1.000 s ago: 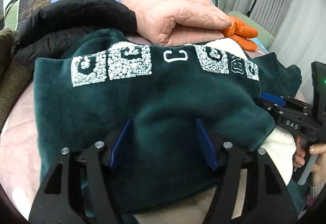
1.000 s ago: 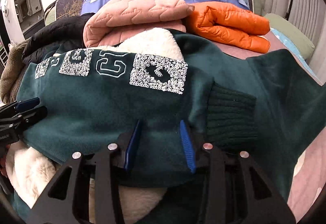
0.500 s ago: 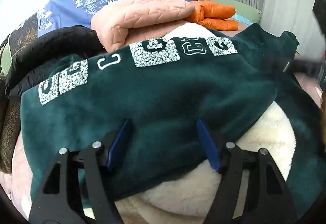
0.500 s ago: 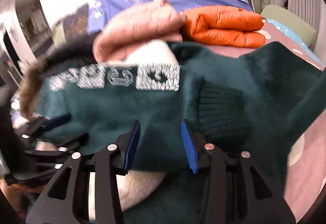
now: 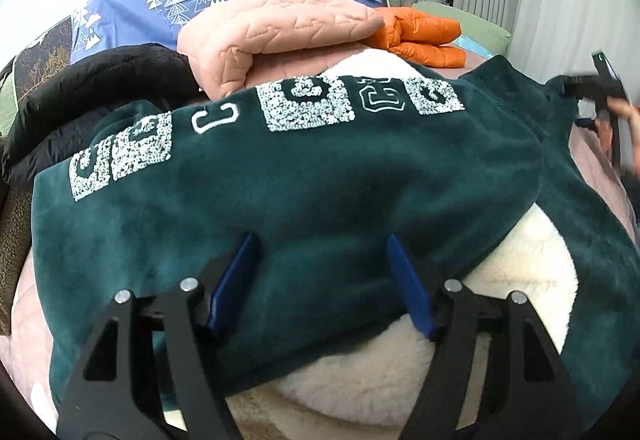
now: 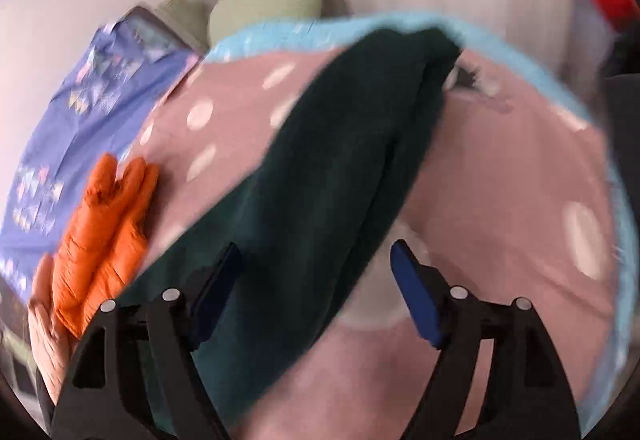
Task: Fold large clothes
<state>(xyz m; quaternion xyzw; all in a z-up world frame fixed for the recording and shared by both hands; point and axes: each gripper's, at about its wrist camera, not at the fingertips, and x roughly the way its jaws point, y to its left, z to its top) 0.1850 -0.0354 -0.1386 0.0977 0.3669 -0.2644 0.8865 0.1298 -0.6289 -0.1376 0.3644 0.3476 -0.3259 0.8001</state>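
The right gripper point(image 6: 316, 292) has let go and swung right, fingers wide over the far sleeve. The left gripper point(image 5: 322, 280), also wide, rests on the dark green fleece sweatshirt point(image 5: 304, 192), half folded on the bed.

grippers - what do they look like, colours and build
Both match: the left gripper and right gripper have matte black angular frames with triangular cutouts, silver round screw heads at the joints, and flat blue pads lining the fingers. No cables or sleeves show.
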